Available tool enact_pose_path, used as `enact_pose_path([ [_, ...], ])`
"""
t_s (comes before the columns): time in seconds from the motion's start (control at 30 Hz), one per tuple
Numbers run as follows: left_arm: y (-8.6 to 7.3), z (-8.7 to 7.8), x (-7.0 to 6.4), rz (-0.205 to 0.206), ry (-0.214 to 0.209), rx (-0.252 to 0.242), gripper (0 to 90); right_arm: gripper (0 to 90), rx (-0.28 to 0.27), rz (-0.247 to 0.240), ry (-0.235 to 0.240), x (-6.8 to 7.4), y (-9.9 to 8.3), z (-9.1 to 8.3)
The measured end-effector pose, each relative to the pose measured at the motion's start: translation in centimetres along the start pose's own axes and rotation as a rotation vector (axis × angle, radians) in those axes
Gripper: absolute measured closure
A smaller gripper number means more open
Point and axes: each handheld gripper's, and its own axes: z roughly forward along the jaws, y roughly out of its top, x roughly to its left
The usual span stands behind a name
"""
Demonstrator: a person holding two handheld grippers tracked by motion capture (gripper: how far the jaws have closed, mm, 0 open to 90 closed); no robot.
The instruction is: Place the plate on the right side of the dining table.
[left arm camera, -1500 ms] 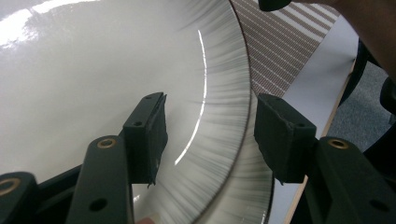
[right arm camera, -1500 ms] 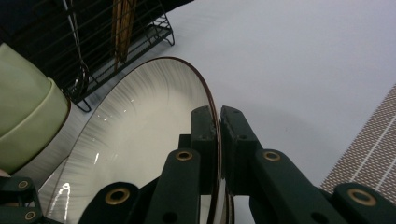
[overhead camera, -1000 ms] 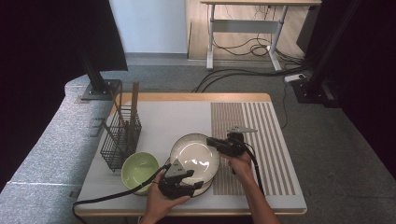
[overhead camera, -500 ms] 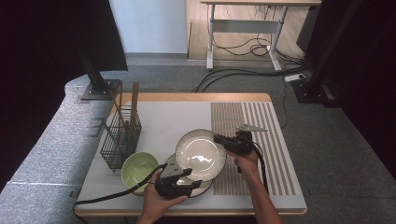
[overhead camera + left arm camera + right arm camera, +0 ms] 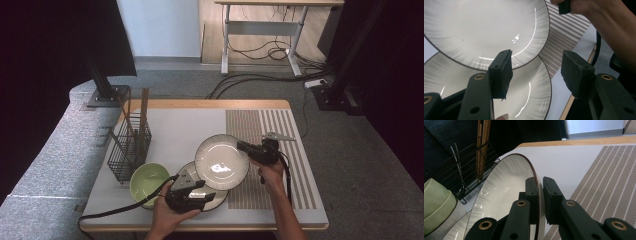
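The right gripper (image 5: 243, 146) pinches the right rim of the upper plate (image 5: 220, 161), lifted and tilted over the lower plate (image 5: 212, 192), while the left gripper (image 5: 207, 196) hovers wide-jawed beside the lower plate's near edge.

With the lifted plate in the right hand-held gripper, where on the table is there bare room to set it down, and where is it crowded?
Free: the white surface between the wire rack and the striped mat, and the mat's far half. Crowded: the near-left, where the green bowl, the lower plate and the left hand-held gripper sit. The right hand-held gripper clamps the lifted plate, overlapping the lower one.
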Motion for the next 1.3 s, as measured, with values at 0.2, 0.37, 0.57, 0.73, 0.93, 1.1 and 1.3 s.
enact_pose_path([
  [0.2, -0.1, 0.1, 0.0, -0.001, -0.003, 0.006, 42.4, 83.6, -0.009, 0.007, -0.012, -0.5, 0.1, -0.6],
  [0.37, -0.1, 0.2, 0.0, -0.003, -0.003, 0.008, 42.4, 83.6, -0.022, 0.023, -0.026, -1.2, 0.2, -1.1],
  [0.57, -0.1, 0.3, 0.1, -0.003, -0.001, 0.012, 42.3, 83.6, -0.039, 0.035, -0.039, -1.9, 0.3, -1.7],
  [0.73, -0.2, 0.4, 0.1, -0.002, 0.0, 0.017, 42.3, 83.6, -0.05, 0.045, -0.046, -2.3, 0.4, -2.2],
  [0.93, -0.2, 0.5, 0.2, -0.002, 0.003, 0.02, 42.4, 83.5, -0.059, 0.054, -0.064, -2.9, 0.5, -2.7],
  [1.1, -0.2, 0.6, 0.2, -0.001, 0.003, 0.026, 42.3, 83.5, -0.077, 0.064, -0.081, -3.5, 0.6, -3.4],
  [1.3, -0.2, 0.7, 0.2, -0.002, 0.003, 0.03, 42.4, 83.5, -0.085, 0.071, -0.103, -4.2, 0.7, -4.0],
])
